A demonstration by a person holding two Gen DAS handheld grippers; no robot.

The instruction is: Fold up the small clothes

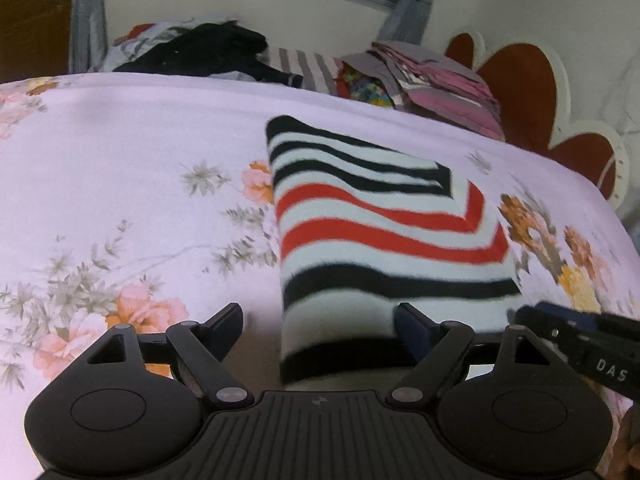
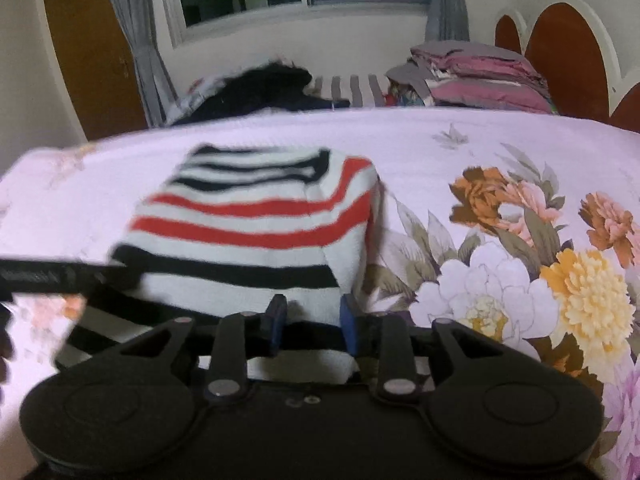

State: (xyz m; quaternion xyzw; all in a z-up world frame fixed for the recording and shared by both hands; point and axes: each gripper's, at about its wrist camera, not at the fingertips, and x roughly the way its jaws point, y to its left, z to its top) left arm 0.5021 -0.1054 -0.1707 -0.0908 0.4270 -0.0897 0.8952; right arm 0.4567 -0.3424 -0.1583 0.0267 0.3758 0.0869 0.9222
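Note:
A folded striped garment [image 1: 384, 240], white with black and red bands, lies flat on the floral bedsheet [image 1: 120, 160]. My left gripper [image 1: 320, 320] is open wide, and the garment's near left corner lies between its fingers without being pinched. In the right wrist view the same garment [image 2: 256, 232] lies ahead. My right gripper [image 2: 312, 316] hovers at its near right corner with a narrow gap between the blue pads. White cloth lies flat in that gap and the pads do not press on it. The right gripper's tip [image 1: 520, 314] also shows beside the garment in the left wrist view.
A pile of dark clothes [image 1: 216, 52] and a stack of folded pink and grey items [image 1: 440, 80] lie at the far side of the bed. A red-brown headboard [image 1: 532, 92] stands to the right. Window and curtains rise behind.

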